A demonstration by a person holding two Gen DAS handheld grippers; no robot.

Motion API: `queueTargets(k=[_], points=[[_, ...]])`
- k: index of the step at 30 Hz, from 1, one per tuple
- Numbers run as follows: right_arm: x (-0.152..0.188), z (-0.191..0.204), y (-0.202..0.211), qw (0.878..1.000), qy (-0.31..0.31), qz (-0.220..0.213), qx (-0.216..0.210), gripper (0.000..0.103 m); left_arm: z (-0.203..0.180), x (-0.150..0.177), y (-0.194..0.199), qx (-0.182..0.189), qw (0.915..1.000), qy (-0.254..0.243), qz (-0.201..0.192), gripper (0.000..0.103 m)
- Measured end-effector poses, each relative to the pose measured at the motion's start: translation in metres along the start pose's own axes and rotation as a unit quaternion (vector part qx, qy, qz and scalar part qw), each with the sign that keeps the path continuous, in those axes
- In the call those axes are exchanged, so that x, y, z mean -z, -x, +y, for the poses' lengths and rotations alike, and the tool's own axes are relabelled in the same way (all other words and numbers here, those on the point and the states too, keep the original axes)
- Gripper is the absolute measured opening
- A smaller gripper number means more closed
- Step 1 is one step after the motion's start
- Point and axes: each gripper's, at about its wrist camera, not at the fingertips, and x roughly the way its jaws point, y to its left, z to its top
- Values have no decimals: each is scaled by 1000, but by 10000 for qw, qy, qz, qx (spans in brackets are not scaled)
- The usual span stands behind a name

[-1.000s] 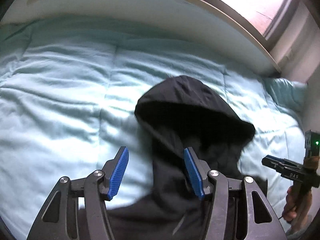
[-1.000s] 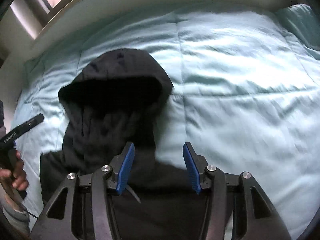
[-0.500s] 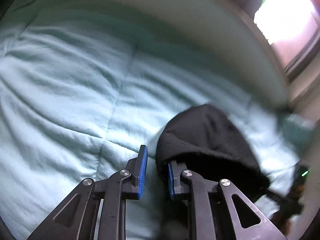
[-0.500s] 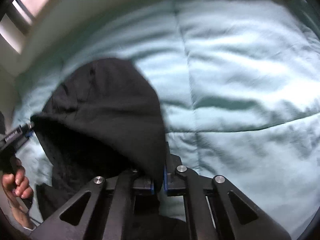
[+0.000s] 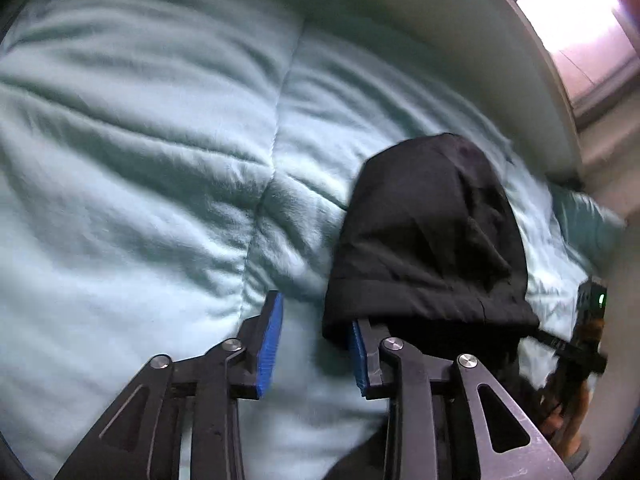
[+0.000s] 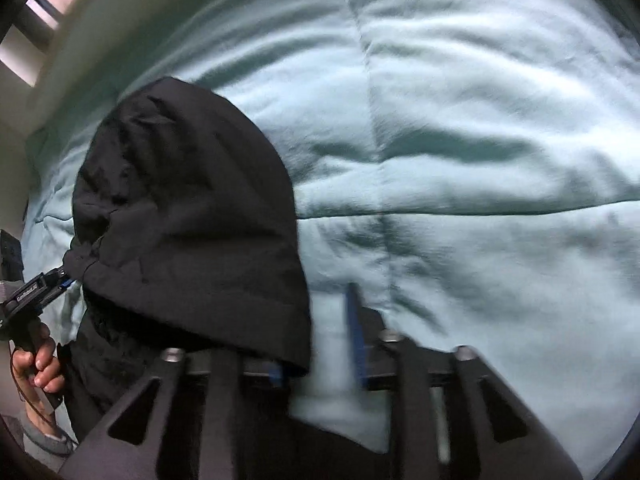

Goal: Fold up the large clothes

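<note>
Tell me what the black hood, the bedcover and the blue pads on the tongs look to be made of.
Black hood: soft matte knit, probably cotton fleece; it slumps in folds without shine.
Bedcover: pale teal quilted fabric, plush and slightly fuzzy, with stitched seams and puffed panels.
Blue pads: likely ribbed rubber or plastic, mounted on black rigid fingers.

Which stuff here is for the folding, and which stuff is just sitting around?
For the folding:
- black hooded garment, its hood folded over
- left gripper with blue pads, open
- right gripper with blue pads, open

Just there:
- pale teal quilted bedspread, lying under the garment
- curved light headboard
- bright window
</note>
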Motion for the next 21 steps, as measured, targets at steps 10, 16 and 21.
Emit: queueTargets(k=[10, 16, 21], points=[[-10, 50, 80, 9949, 717, -623, -353, 45, -58, -18, 77, 702, 9913, -859, -709, 49], [-35, 64, 41, 9955, 837, -238, -371, 45, -54, -45, -4, 830, 9939, -674, 253, 50], [-17, 53, -27, 9925, 1095, 511, -204, 44, -25, -20, -58, 953, 9907, -470, 847, 49]])
